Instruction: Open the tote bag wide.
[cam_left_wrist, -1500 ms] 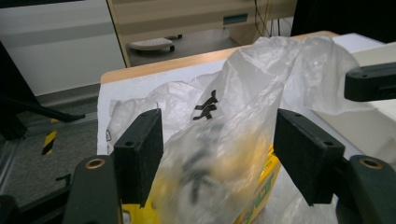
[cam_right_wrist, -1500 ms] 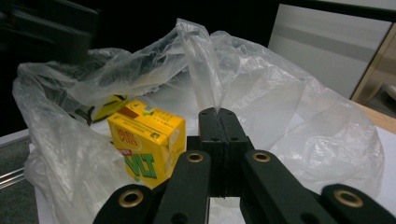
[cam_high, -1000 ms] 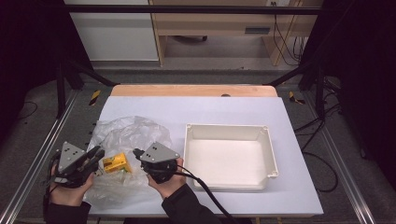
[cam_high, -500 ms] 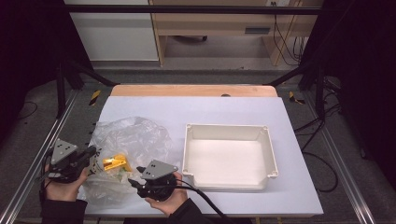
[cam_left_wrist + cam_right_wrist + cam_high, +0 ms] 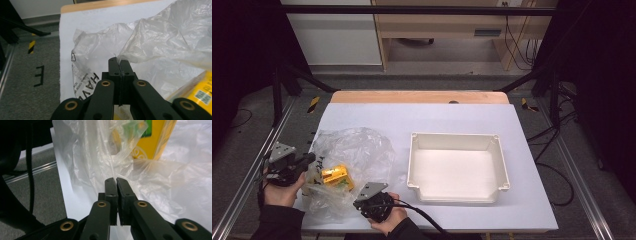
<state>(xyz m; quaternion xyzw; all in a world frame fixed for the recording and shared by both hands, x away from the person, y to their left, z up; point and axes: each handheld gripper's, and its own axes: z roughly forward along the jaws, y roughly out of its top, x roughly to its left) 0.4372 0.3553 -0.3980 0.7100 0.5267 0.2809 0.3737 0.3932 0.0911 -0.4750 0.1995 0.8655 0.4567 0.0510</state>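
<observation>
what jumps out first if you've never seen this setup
A crumpled clear plastic bag at the table's near left, with a yellow box inside. Both grippers pinch its film: the left gripper and the right gripper, jaws shut on it. To the right sits an empty white tray.

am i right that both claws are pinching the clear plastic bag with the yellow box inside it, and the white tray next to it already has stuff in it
Nearly. Both the left claw and the right claw are shut on the clear plastic bag, and the yellow box is inside it. But the white tray is empty, as the high view shows.
</observation>
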